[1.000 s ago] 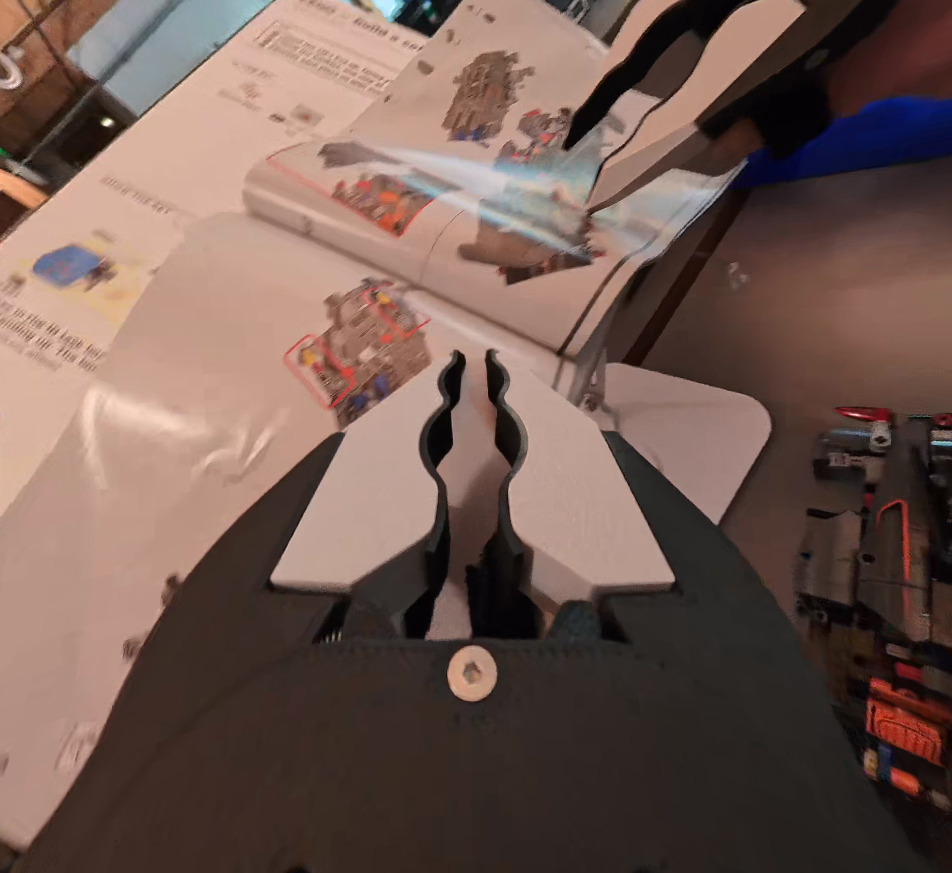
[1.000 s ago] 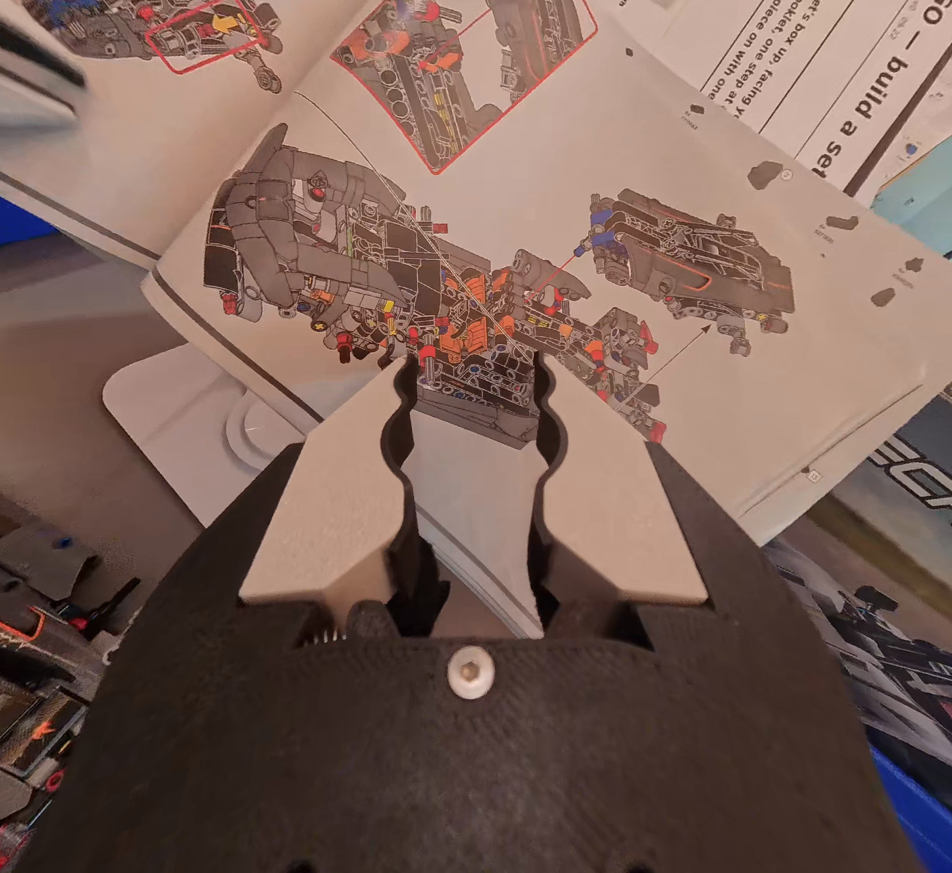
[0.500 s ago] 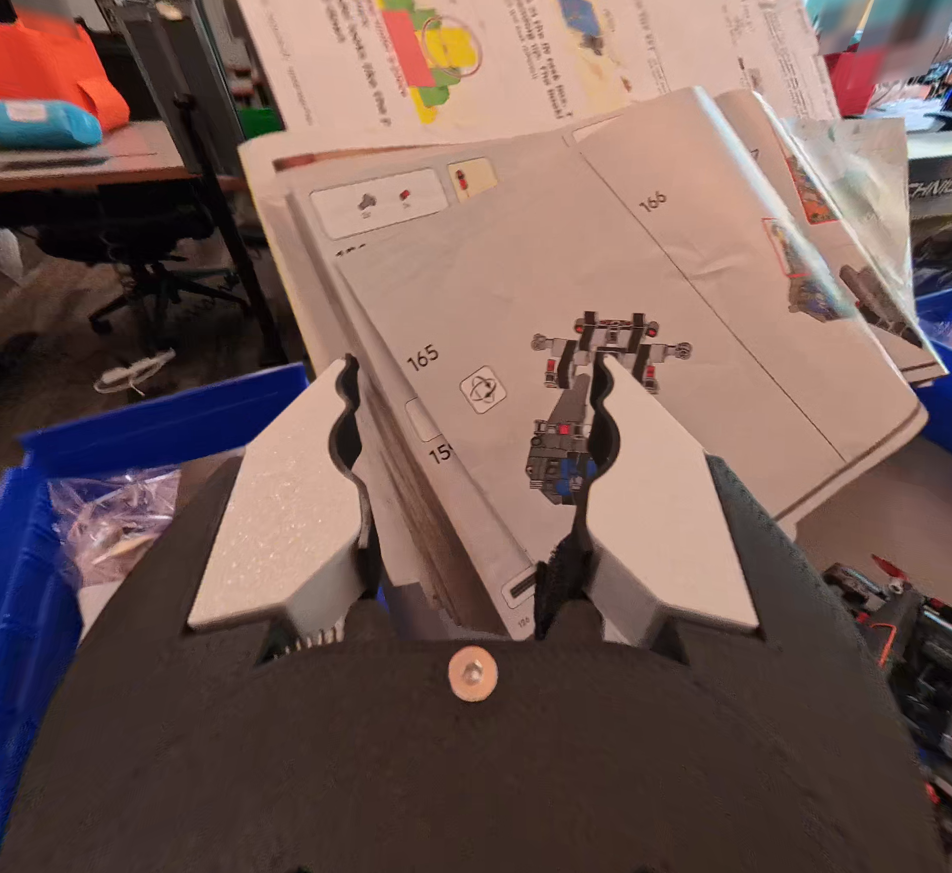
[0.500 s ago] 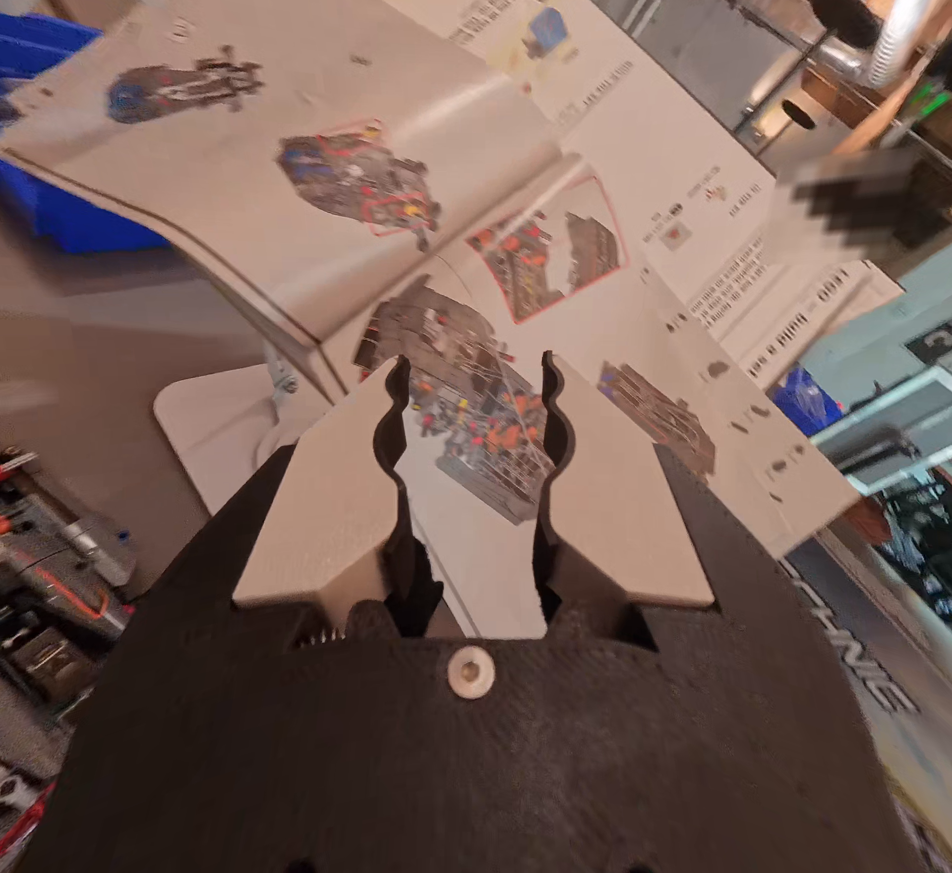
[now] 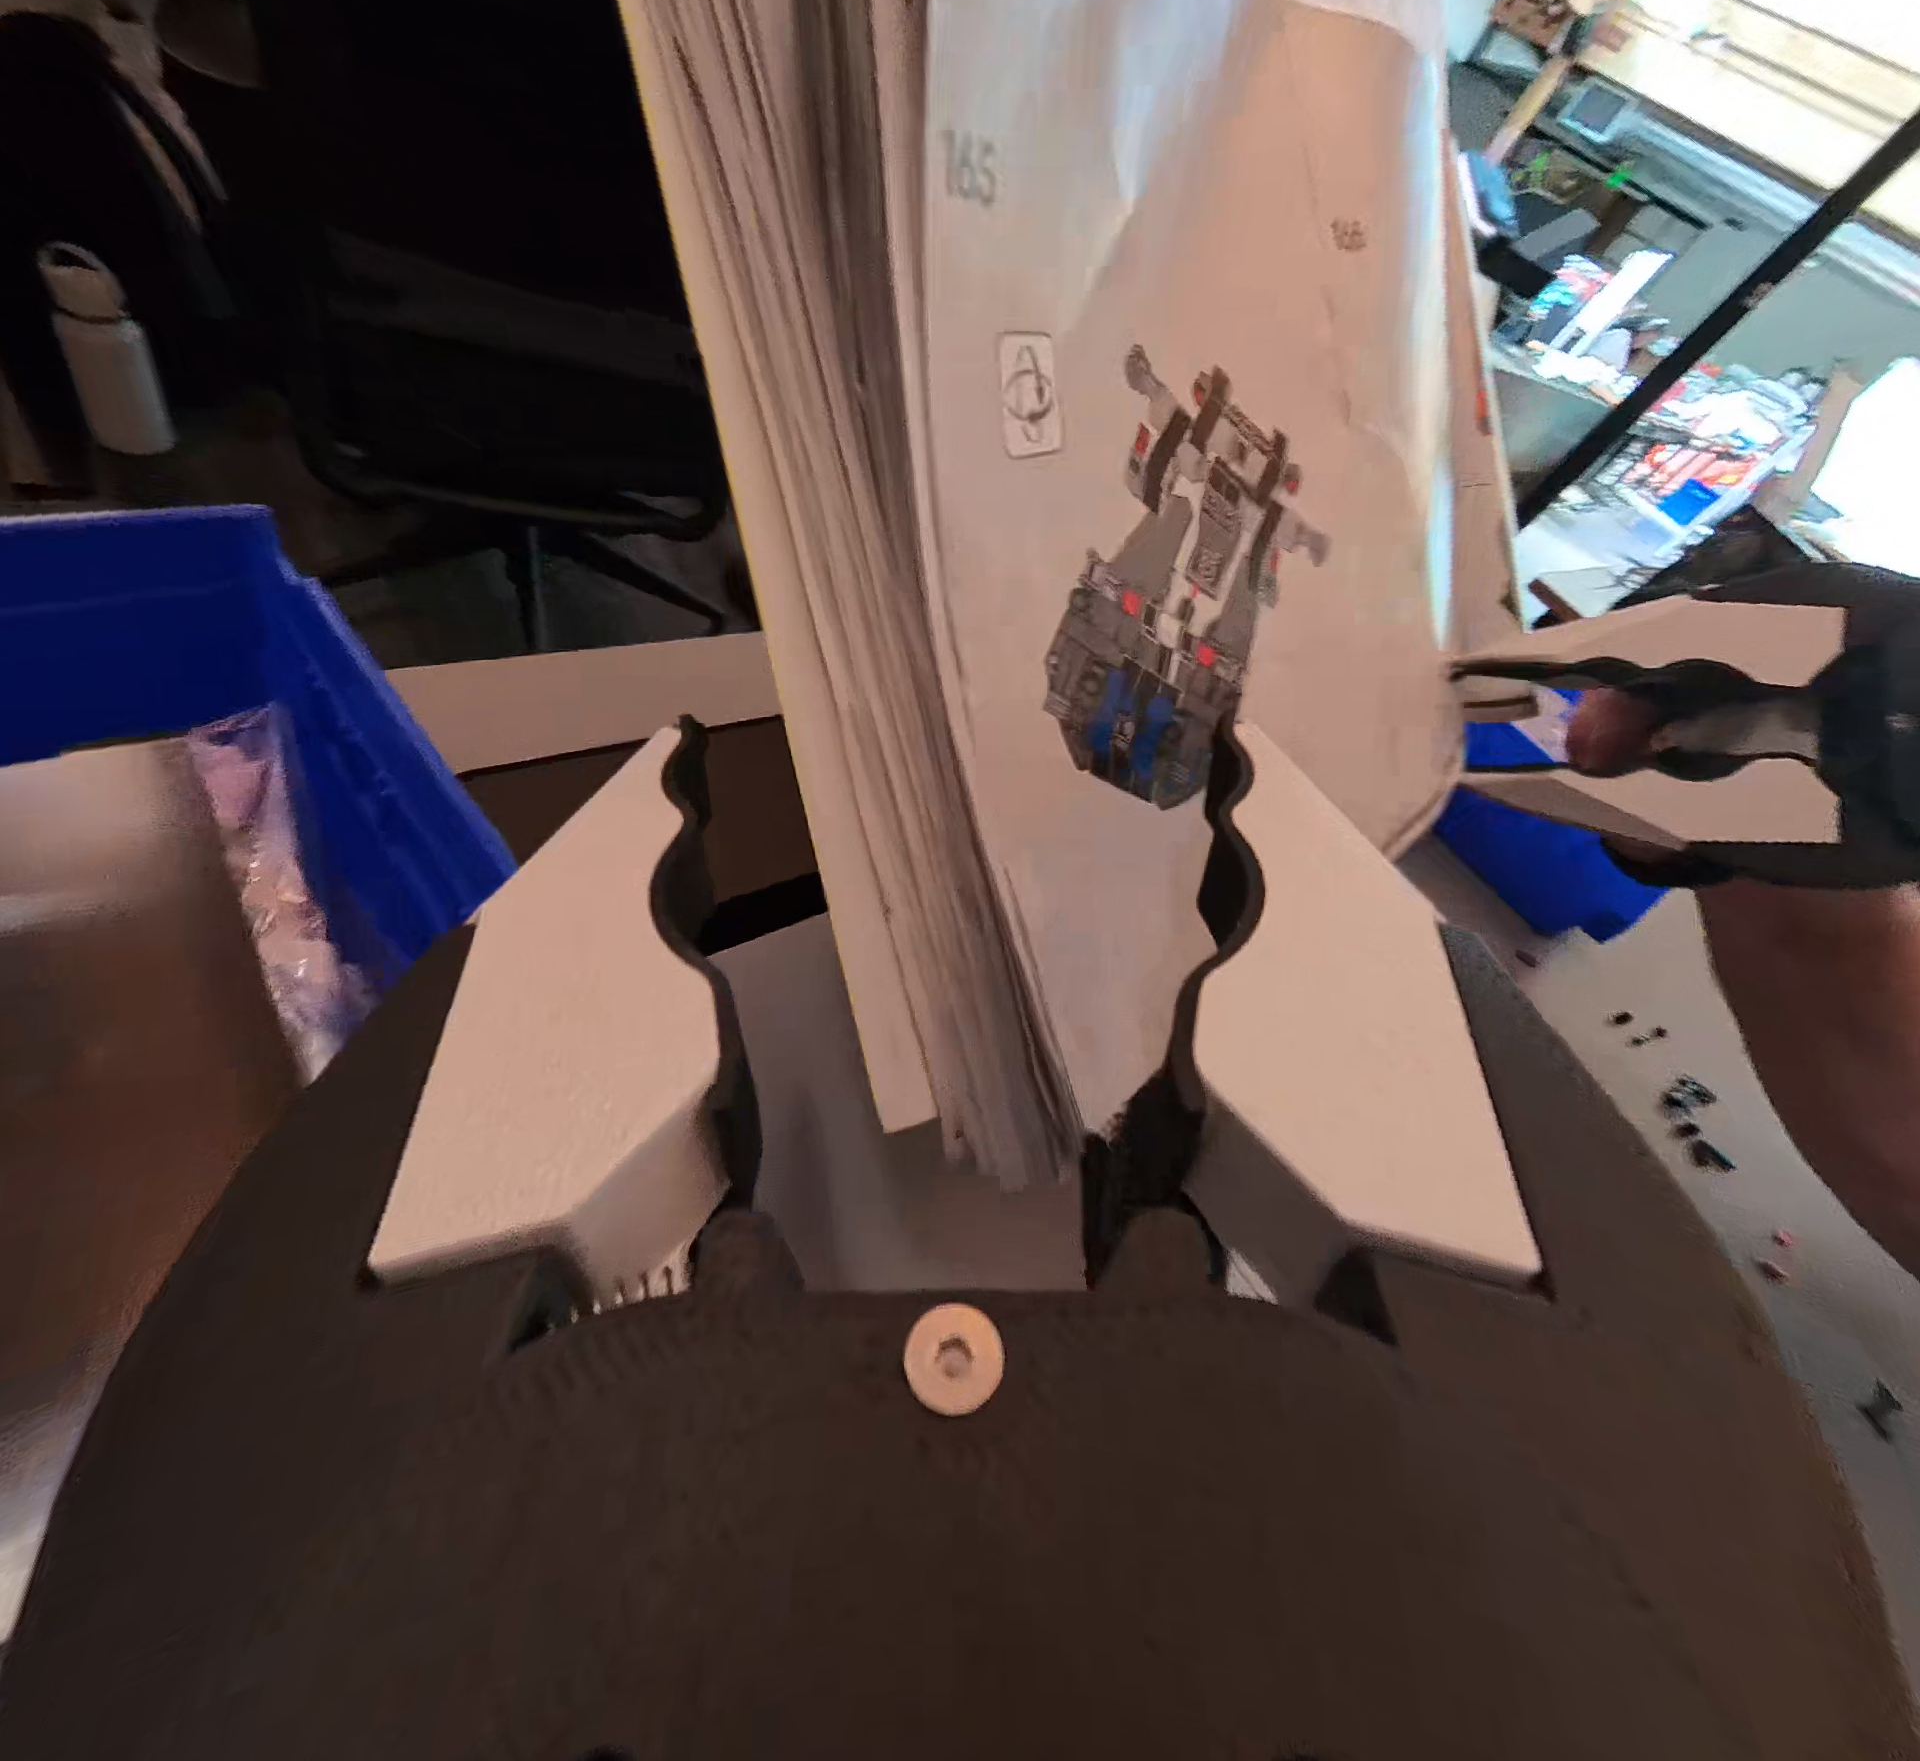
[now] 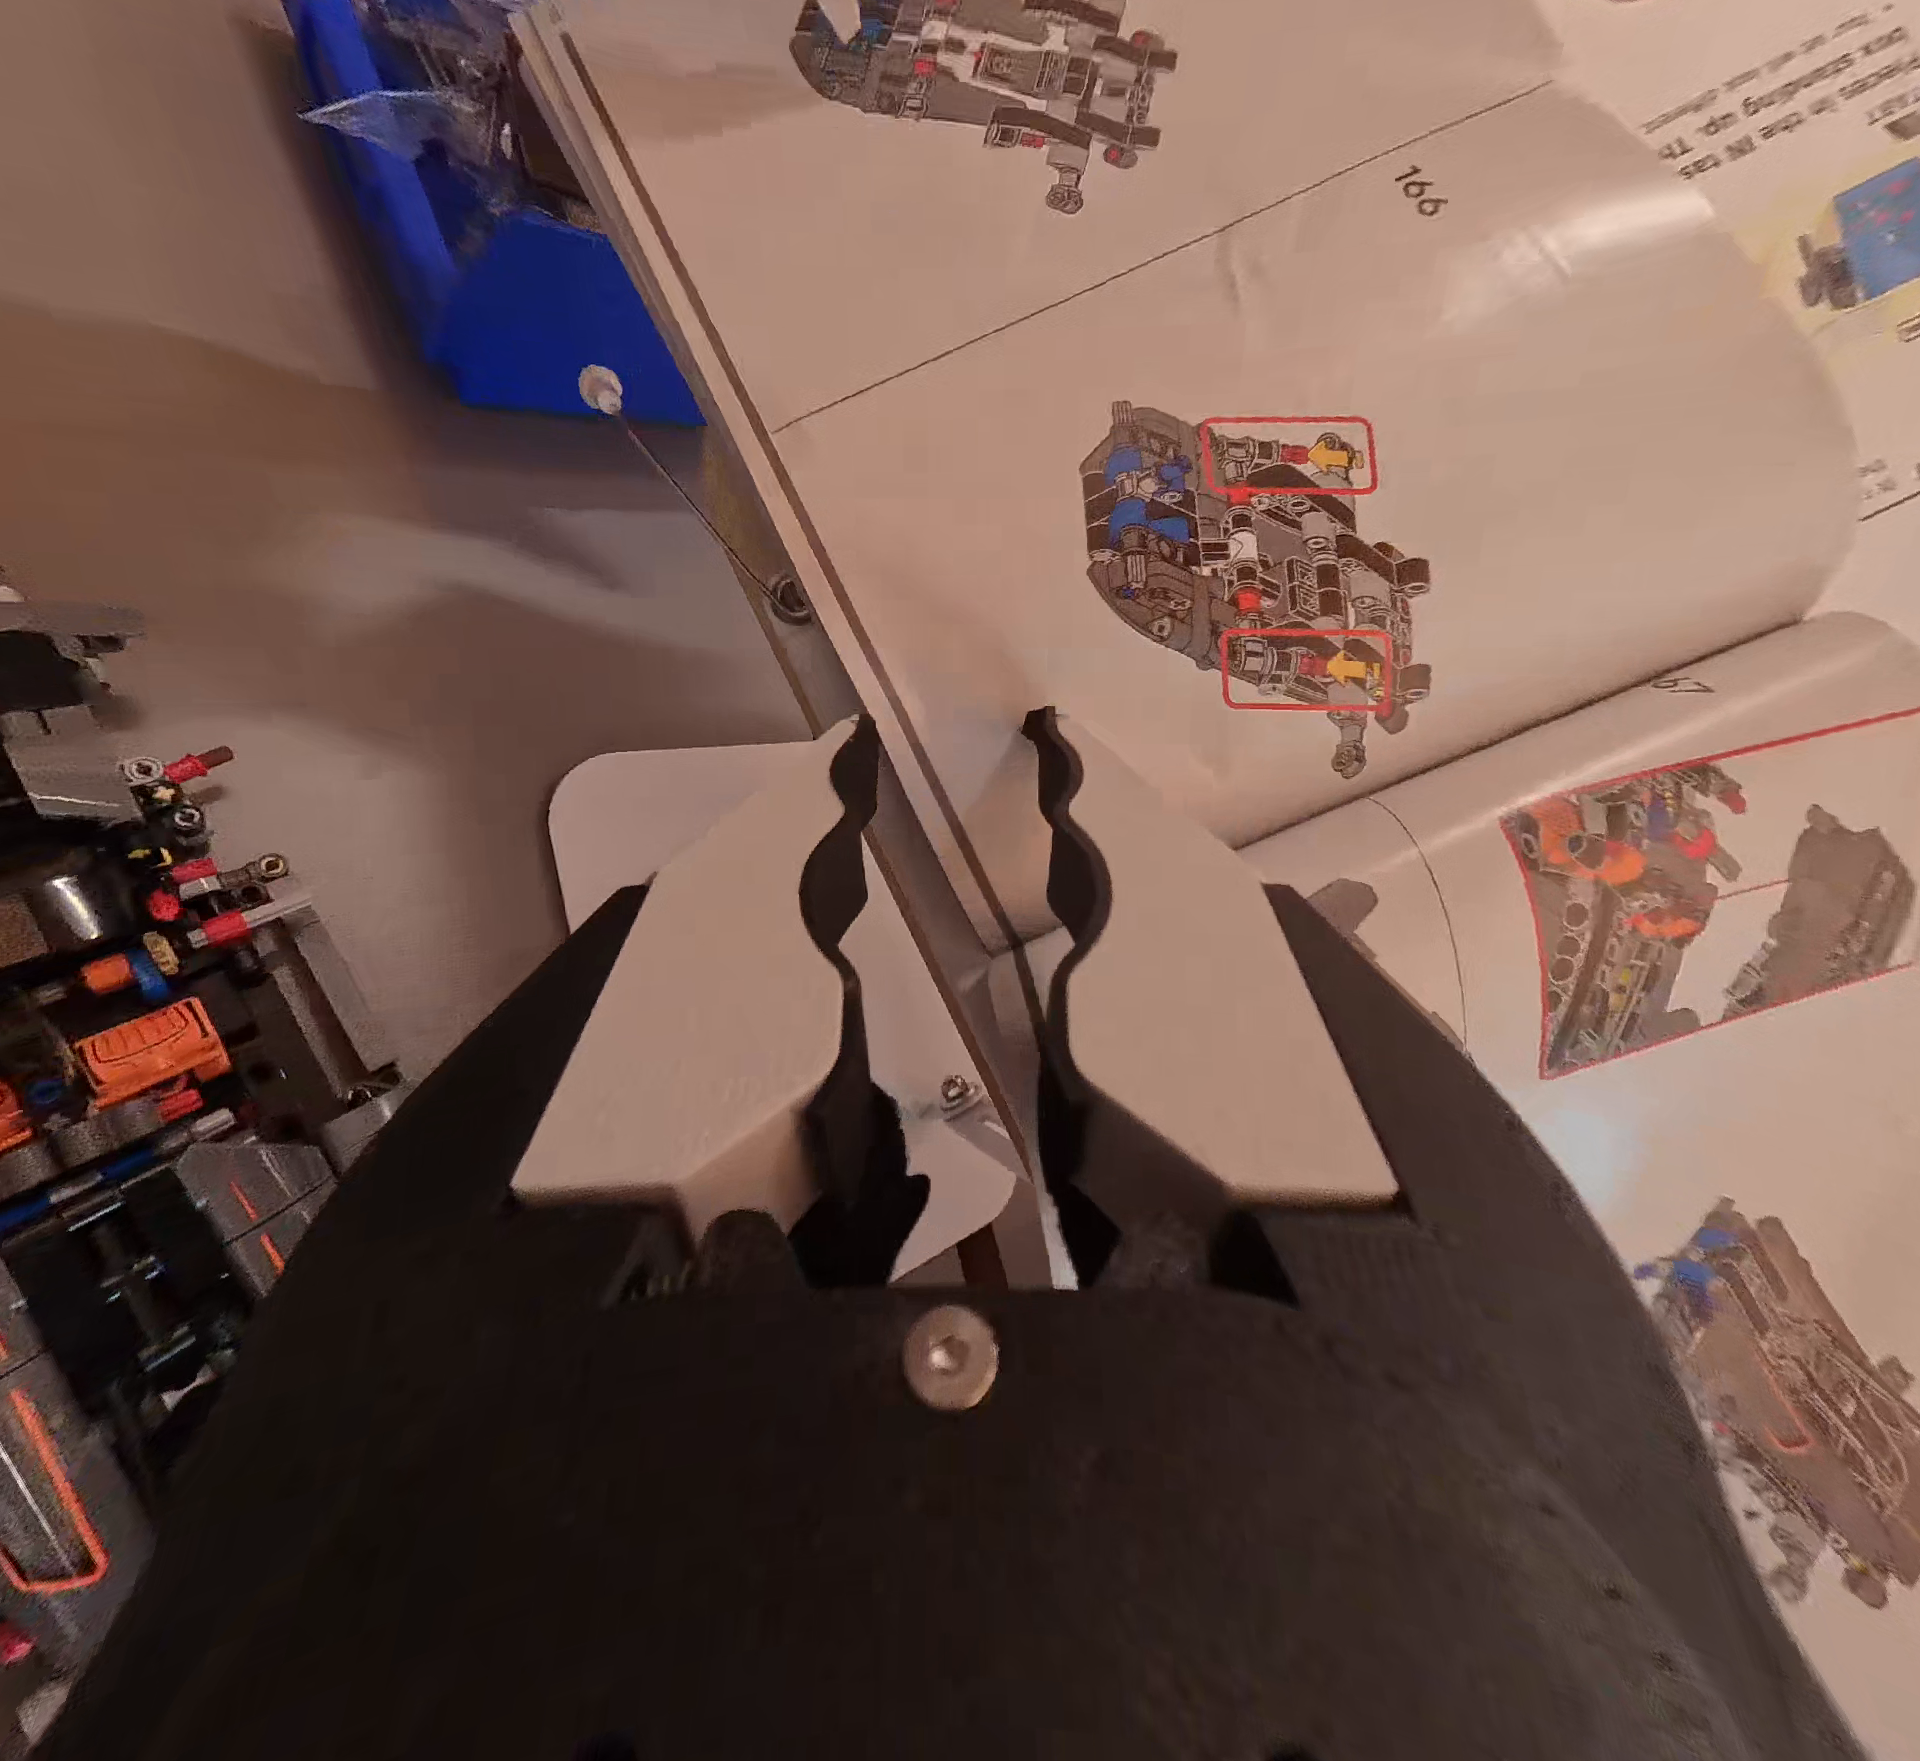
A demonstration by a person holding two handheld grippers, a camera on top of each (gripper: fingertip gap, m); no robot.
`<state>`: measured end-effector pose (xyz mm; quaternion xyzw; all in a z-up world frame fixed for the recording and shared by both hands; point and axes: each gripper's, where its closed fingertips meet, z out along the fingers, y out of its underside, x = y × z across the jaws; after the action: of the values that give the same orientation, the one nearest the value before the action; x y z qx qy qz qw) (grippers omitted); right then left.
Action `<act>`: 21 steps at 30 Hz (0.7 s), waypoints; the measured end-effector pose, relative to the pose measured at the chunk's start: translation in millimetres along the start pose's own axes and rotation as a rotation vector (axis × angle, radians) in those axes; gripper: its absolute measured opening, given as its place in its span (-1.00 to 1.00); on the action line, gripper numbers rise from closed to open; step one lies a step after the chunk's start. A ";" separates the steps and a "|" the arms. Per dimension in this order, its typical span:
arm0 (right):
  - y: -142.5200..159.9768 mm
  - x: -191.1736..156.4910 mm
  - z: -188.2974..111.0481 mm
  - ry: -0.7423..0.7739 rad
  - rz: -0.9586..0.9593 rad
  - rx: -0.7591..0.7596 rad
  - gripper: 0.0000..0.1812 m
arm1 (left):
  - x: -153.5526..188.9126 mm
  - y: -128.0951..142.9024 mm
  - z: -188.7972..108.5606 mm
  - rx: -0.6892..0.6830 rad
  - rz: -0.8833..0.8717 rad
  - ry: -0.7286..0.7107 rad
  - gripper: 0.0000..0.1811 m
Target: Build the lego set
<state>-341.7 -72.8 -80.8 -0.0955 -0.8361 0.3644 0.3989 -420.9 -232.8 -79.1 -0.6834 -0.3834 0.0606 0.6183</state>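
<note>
While both tongs, left and right, gape empty around the booklet, clamping could crease pages.

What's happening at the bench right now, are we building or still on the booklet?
Still on the booklet. The left gripper is open, its fingers straddling the thick stack of pages at the edge of the instruction booklet, which stands on a white stand. The right gripper is also open, at the booklet's lower edge by the stand. The partly built lego model sits untouched on the table, and a blue bin holds bagged parts.
</note>
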 end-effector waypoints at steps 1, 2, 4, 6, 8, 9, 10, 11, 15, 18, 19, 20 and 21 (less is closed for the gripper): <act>-0.7 -0.2 3.3 -0.010 0.001 -0.006 -0.69 | 2.8 -2.0 1.1 -0.001 -0.005 0.037 -0.01; -1.5 -0.4 6.2 -0.016 -0.009 -0.013 -0.69 | 5.1 -2.7 2.3 -0.012 -0.006 0.067 -0.04; -2.4 -1.3 10.7 -0.034 -0.022 -0.030 -0.69 | 10.1 -4.9 3.4 -0.028 0.023 0.111 -0.23; -3.4 -2.9 13.6 -0.079 -0.001 -0.037 -0.69 | 5.0 -5.4 3.8 -0.045 0.055 0.088 -0.45; -5.2 -0.6 9.8 -0.136 0.070 -0.018 -0.67 | 5.8 -9.8 2.5 -0.020 0.049 0.100 -0.60; -6.3 2.3 5.0 -0.151 0.107 0.002 -0.63 | 7.6 -11.3 2.1 -0.011 0.035 0.109 -0.66; -5.3 6.0 -1.5 -0.154 0.131 0.018 -0.62 | 9.0 -11.4 1.9 -0.016 0.031 0.111 -0.69; -1.1 10.2 -9.0 -0.143 0.139 0.022 -0.59 | 9.6 -12.1 1.4 -0.016 0.049 0.101 -0.70; 21.4 21.7 -42.7 -0.074 0.136 0.040 -0.51 | 14.4 -14.3 -1.1 -0.009 0.077 0.094 -0.78; 38.9 18.1 -54.2 -0.020 0.083 -0.012 -0.53 | 15.3 -16.9 -0.9 0.005 0.091 0.039 -0.80; 36.4 10.7 -56.7 -0.024 0.054 0.011 -0.54 | 17.3 -18.7 -1.0 0.017 0.092 0.030 -0.82; 31.3 2.4 -58.8 -0.027 0.020 0.030 -0.58 | 20.5 -20.1 -0.9 0.027 0.085 0.035 -0.83; 24.4 -4.1 -59.9 -0.015 -0.022 0.046 -0.64 | 23.2 -21.0 -0.5 0.033 0.078 0.041 -0.84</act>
<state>-298.1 -25.2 -75.0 -0.0743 -0.8314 0.3800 0.3986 -413.8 -220.5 -51.2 -0.6886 -0.3428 0.0768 0.6344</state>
